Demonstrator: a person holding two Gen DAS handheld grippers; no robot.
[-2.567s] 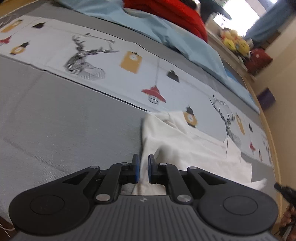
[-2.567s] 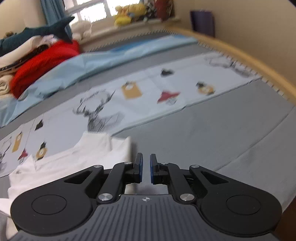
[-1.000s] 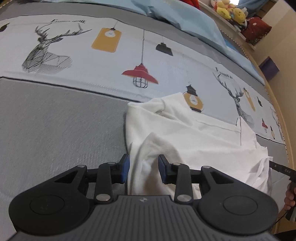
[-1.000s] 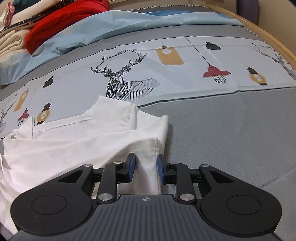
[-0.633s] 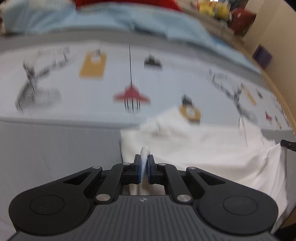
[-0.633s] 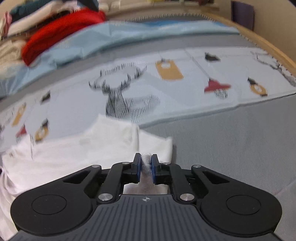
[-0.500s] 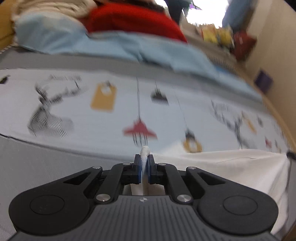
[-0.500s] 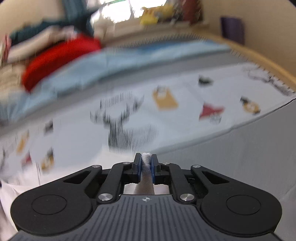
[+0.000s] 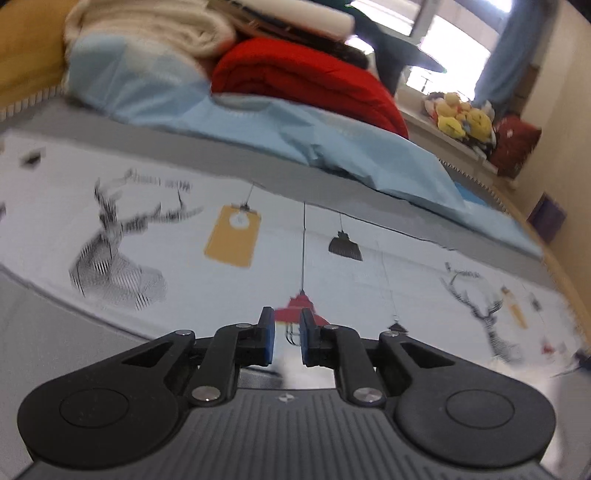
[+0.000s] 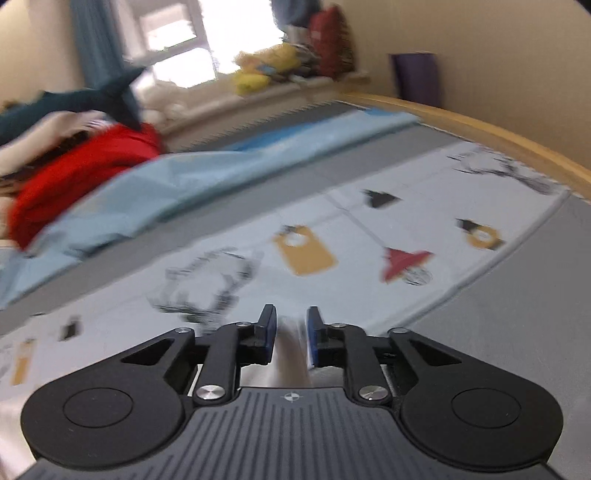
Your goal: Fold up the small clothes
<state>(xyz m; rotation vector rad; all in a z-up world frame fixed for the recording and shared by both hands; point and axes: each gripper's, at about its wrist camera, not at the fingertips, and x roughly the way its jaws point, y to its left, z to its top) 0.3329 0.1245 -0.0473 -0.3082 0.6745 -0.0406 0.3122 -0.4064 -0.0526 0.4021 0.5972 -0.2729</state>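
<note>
My left gripper is open, its jaws a small way apart, with a blurred bit of the white garment low between and behind the fingers. My right gripper is open too, with blurred pale cloth in the gap near the base of the fingers. Both views are motion-blurred and tilted up over the bed. Most of the white garment is hidden below the gripper bodies.
The bed has a grey cover and a white sheet printed with deer and lamps. A light blue quilt, a red blanket and cream bedding lie at the back. A wooden bed edge runs on the right.
Both grippers were shut on pinched white cloth half a second ago; now both have opened and the cloth has dropped from the fingertips. Both views have tilted further up.
</note>
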